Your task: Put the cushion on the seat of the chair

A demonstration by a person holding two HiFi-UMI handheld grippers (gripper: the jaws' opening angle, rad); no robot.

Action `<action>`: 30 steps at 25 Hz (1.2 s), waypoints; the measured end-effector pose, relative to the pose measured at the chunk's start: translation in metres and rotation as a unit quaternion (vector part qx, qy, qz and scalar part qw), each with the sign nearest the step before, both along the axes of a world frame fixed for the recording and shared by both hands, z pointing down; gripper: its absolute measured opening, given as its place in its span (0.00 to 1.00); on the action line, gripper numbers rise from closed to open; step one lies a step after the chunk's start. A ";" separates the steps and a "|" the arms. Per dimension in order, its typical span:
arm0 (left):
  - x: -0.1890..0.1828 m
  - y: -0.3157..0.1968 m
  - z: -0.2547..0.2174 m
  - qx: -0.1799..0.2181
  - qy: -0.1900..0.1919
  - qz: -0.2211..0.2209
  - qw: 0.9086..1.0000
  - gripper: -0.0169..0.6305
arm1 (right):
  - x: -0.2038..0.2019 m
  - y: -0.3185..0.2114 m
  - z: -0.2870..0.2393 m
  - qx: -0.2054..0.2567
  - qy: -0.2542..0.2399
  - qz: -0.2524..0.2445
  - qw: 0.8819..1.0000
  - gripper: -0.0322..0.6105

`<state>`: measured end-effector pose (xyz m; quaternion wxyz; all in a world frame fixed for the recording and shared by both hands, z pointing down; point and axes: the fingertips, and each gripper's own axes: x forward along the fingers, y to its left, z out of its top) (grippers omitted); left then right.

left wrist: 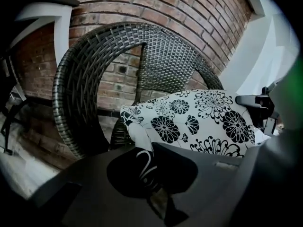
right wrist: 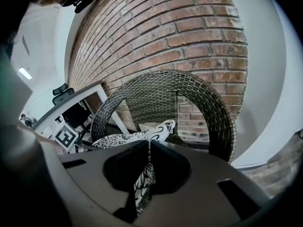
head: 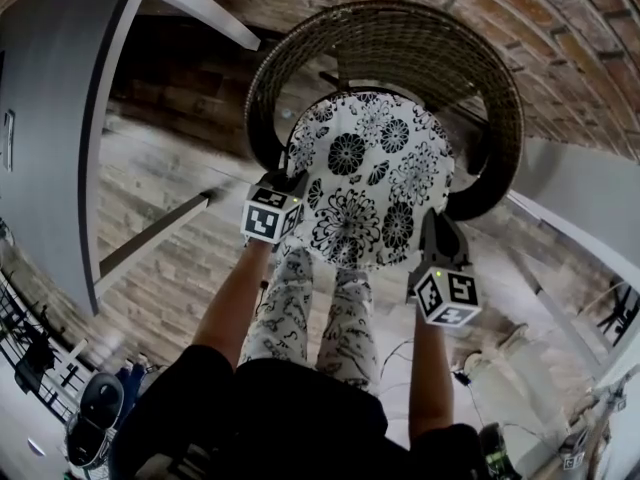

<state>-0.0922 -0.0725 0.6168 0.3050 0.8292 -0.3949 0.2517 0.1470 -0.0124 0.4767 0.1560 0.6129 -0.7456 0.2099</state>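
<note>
a black-and-white floral cushion [head: 370, 183] is held over the seat of a round wicker chair [head: 400, 38], backrest at twelve o'clock. its rim is clamped at nine o'clock by the left gripper [head: 292, 183] and at four o'clock by the right gripper [head: 440, 230], so it is stretched flat for lowering; seat contact cannot be judged.

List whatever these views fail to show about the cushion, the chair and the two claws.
- Seat of the wicker chair: covered by the floral cushion in the head view, and blocked by the body of the left claw in the left gripper view. Contact cannot be told.
- Cushion's top pattern, right gripper view: edge-on, partly behind the right claw.
- Items at the head view's bottom corners: too small and distorted to name.
</note>
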 end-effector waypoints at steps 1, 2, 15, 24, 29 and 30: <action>0.000 -0.002 0.003 -0.002 -0.002 -0.001 1.000 0.05 | 0.000 -0.001 0.001 0.000 0.000 -0.001 1.000 0.07; 0.000 -0.003 0.006 -0.005 -0.005 -0.001 1.000 0.05 | 0.000 -0.002 0.001 0.000 0.000 -0.001 1.000 0.07; -0.005 0.001 0.025 -0.030 -0.048 0.018 0.998 0.18 | -0.001 -0.001 0.012 -0.012 0.005 -0.003 1.000 0.07; -0.014 0.011 0.031 -0.056 -0.071 0.016 0.996 0.35 | -0.003 -0.003 0.016 -0.014 0.009 0.001 1.000 0.07; -0.020 0.018 0.037 -0.068 -0.082 0.017 0.994 0.47 | -0.001 -0.002 0.020 -0.013 0.010 0.007 1.000 0.07; -0.021 0.019 0.037 -0.070 -0.082 0.018 0.994 0.48 | -0.001 -0.002 0.020 -0.013 0.010 0.007 1.000 0.07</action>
